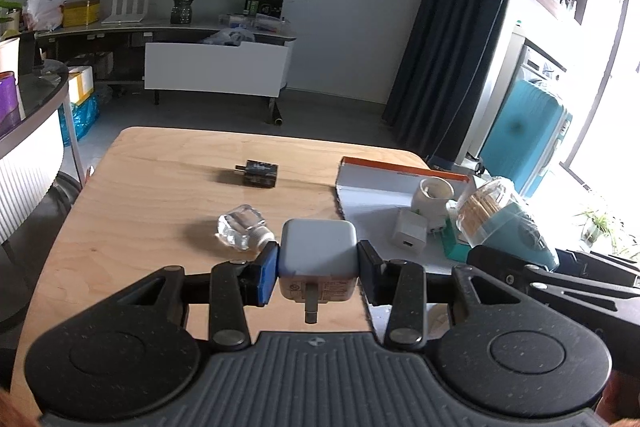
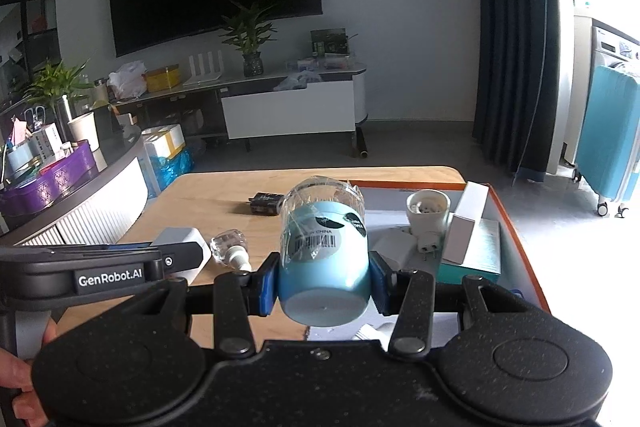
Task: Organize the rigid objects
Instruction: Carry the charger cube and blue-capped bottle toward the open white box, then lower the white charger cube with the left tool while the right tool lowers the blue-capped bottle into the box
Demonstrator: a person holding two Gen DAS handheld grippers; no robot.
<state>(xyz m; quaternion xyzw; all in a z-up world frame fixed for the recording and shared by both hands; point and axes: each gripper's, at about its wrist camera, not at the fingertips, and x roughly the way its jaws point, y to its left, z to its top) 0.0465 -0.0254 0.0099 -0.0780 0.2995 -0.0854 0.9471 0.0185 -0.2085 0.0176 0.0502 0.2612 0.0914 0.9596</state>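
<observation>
The left gripper (image 1: 318, 263) points slightly down over the wooden desk (image 1: 160, 195), its jaws clamped on a white charger (image 1: 318, 247) with the prongs toward the camera. The right gripper (image 2: 323, 277), just beside it, grips a blue toothpick jar (image 2: 323, 247) lying on its side. Only the right view shows the tall white box (image 2: 466, 227) in the orange-edged tray (image 2: 516, 223). A glass knob (image 1: 242, 231) and a black adapter (image 1: 258, 173) lie on the desk.

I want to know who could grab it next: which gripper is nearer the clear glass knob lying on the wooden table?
Left. The left gripper, shut on the grey charger, hangs right beside the glass knob. The right gripper, holding the blue toothpick jar, sits farther off by the tray.
</observation>
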